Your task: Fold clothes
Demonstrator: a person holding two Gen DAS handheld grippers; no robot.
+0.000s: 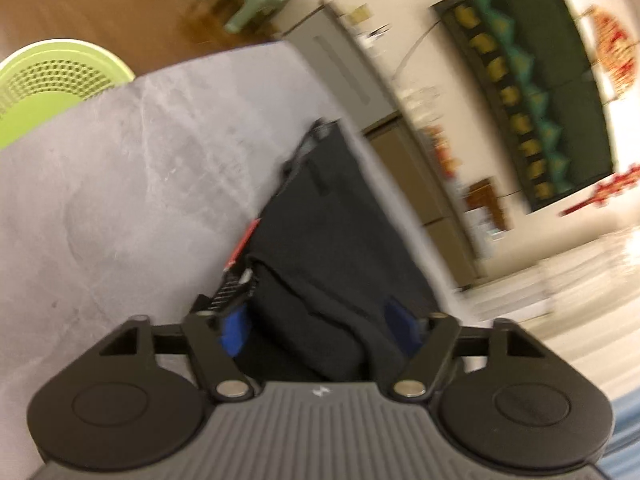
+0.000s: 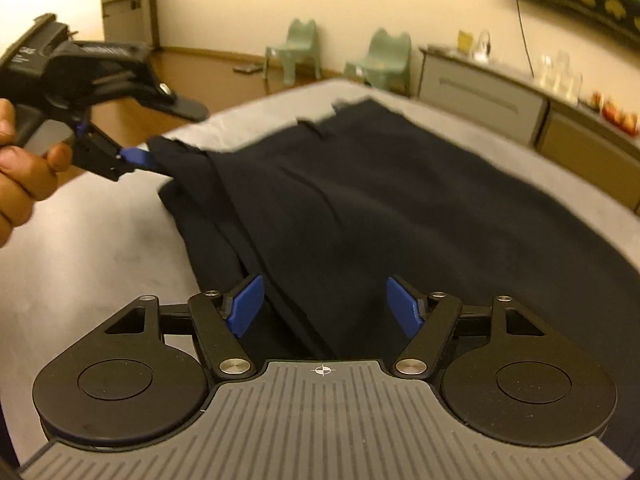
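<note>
Grey table (image 2: 100, 240) bears dark garment (image 2: 360, 200); right tongs (image 2: 325, 306) spread, left tongs (image 1: 316, 320) blurred, seemingly parted.

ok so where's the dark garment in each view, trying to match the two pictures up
Left wrist view: the dark garment runs up from between the near jaws through the middle of the picture, along the right side of the grey table.
Right wrist view: the dark garment fills the middle and right, spread on the table.
Shared landmark: the grey cabinet against the wall behind the table.
</note>
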